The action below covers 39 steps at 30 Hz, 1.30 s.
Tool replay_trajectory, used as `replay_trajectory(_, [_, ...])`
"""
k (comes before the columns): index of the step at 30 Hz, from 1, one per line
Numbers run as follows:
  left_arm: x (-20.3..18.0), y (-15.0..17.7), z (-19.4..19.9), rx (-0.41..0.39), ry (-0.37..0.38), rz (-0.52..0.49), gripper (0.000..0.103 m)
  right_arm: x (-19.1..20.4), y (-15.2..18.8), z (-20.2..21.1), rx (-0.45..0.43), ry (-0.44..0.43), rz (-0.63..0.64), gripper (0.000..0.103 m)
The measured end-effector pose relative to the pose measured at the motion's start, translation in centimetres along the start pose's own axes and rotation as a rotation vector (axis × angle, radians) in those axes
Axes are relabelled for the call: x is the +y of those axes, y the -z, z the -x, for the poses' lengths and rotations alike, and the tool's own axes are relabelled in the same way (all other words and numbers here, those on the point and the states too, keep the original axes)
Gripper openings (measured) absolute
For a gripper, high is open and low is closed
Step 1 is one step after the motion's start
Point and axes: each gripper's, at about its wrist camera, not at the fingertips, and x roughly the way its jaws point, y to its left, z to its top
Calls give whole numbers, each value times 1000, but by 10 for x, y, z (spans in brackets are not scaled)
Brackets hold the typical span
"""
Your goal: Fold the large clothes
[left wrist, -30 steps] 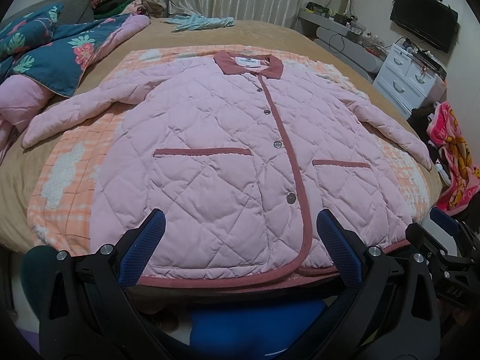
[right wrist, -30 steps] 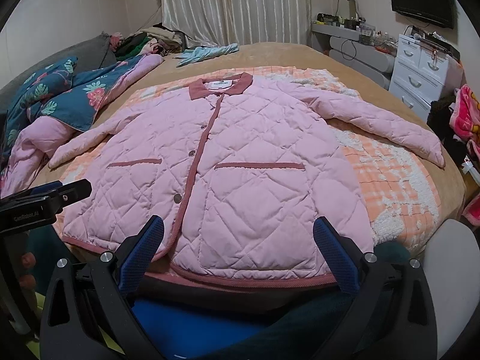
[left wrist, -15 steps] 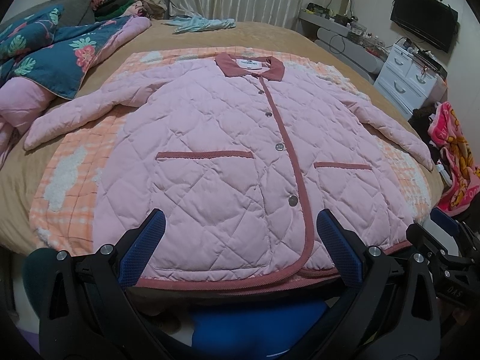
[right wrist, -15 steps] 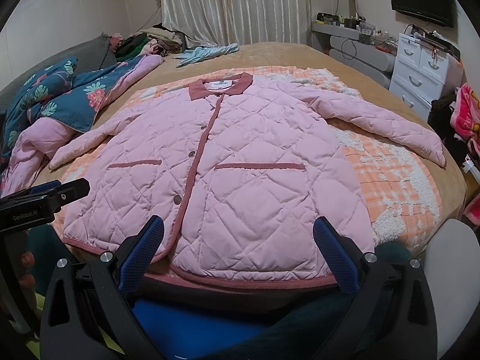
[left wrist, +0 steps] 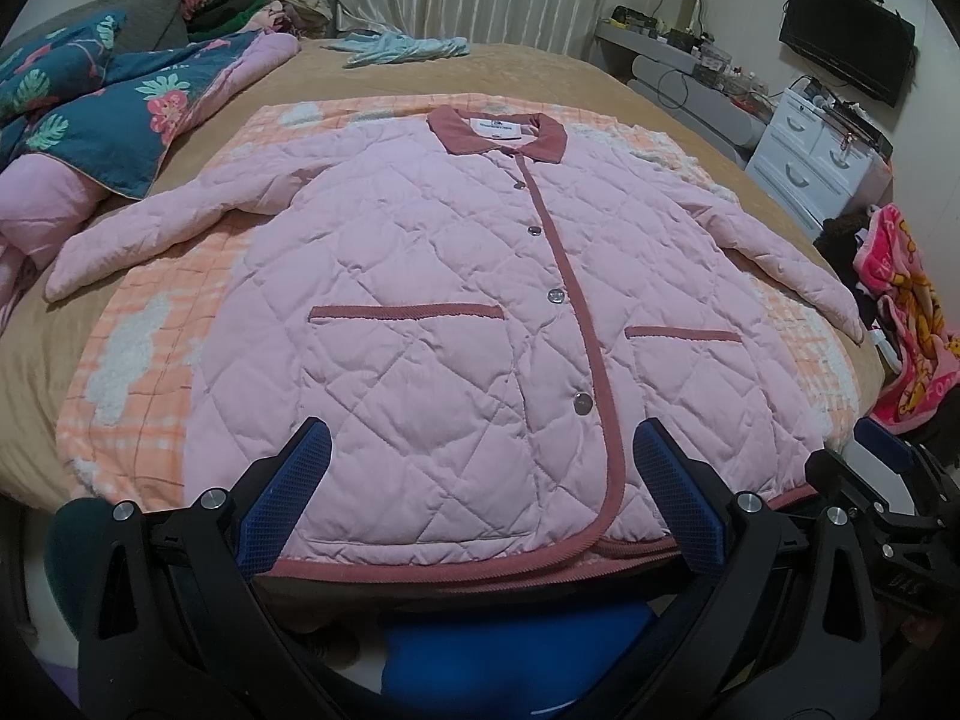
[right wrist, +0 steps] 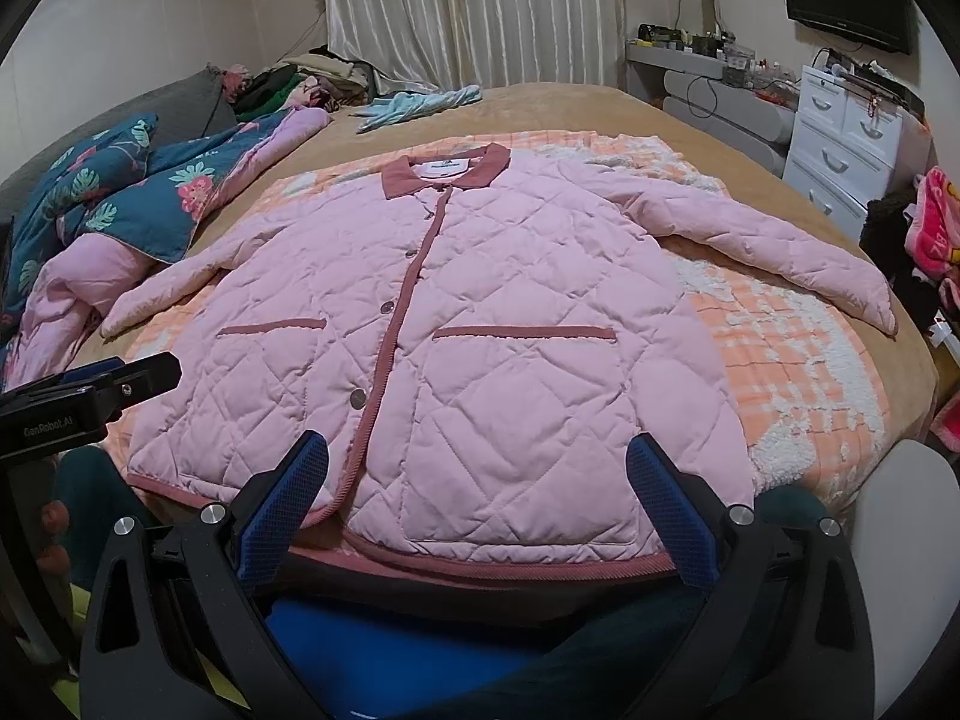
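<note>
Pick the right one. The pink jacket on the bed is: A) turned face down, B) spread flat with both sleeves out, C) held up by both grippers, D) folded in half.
B: the jacket lies flat, buttoned front up, both sleeves spread sideways over the orange blanket.

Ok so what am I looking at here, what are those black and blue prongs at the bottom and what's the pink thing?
Each picture comes from a camera mounted on a hand-held claw, looking forward along its two fingers. The prongs are those blue-padded fingers: the left claw in one view, the right claw in the other. Both are open and hold nothing. The pink thing is a quilted jacket, buttoned, spread flat with its sleeves out on an orange checked blanket on the bed. A floral duvet is bunched to its left.
</note>
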Motion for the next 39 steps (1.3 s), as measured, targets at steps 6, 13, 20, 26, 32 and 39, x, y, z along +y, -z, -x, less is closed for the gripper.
replay_trajectory(6, [0,-1,0,0,-1,-1,95,0,0,-2,4,-10,1,99])
replay_trajectory(13, [0,-9,-4,-2,-1,3,95,-2,-8,-6,7,-10,4,99])
replay_trajectory(20, [-1,-23,-17,4,-5,-2,95,-2,-33,-13,2,-19,24,99])
replay_trajectory(26, [-1,-37,-25,1,-8,-6,95,-1,-60,-17,-21,-33,38,99])
replay_trajectory(32, [0,-56,-32,2,-11,0,95,-2,-86,-27,-29,-49,40,99])
replay_trajectory(39, [0,-80,-42,1,-14,-4,95,-5,-111,-38,-44,-48,39,99])
